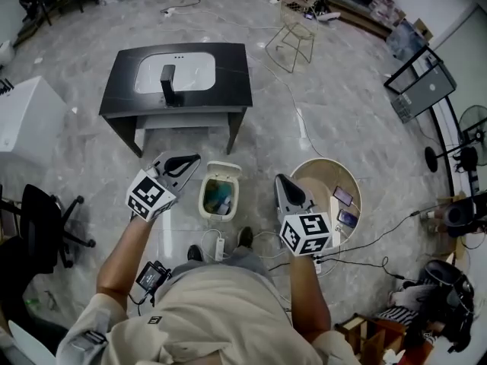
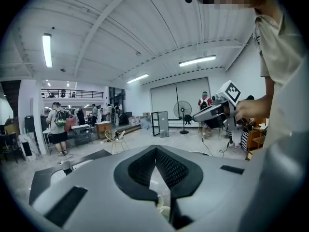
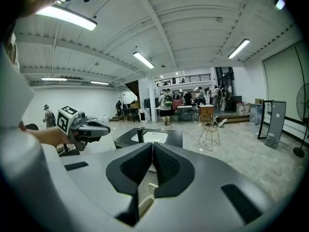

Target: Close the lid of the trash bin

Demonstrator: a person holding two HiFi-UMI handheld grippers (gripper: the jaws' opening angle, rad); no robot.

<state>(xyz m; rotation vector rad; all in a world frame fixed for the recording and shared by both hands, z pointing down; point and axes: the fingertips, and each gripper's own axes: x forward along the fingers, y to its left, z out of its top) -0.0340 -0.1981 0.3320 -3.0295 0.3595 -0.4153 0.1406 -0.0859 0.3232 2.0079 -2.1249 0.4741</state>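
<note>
In the head view a small cream trash bin stands on the floor just ahead of my feet. Its lid is tipped up at the far side and coloured rubbish shows inside. My left gripper hovers to the upper left of the bin, jaws shut and empty. My right gripper hangs to the right of the bin, also shut on nothing. In the left gripper view the left gripper has its jaws meeting at the tips, with the right gripper beyond. The right gripper view shows the right gripper closed and the left gripper at left.
A black table with a white basin top stands beyond the bin. A round wooden tub holding phones sits at the right, a wire chair farther back. An office chair is at left. A power strip and cables lie near my feet.
</note>
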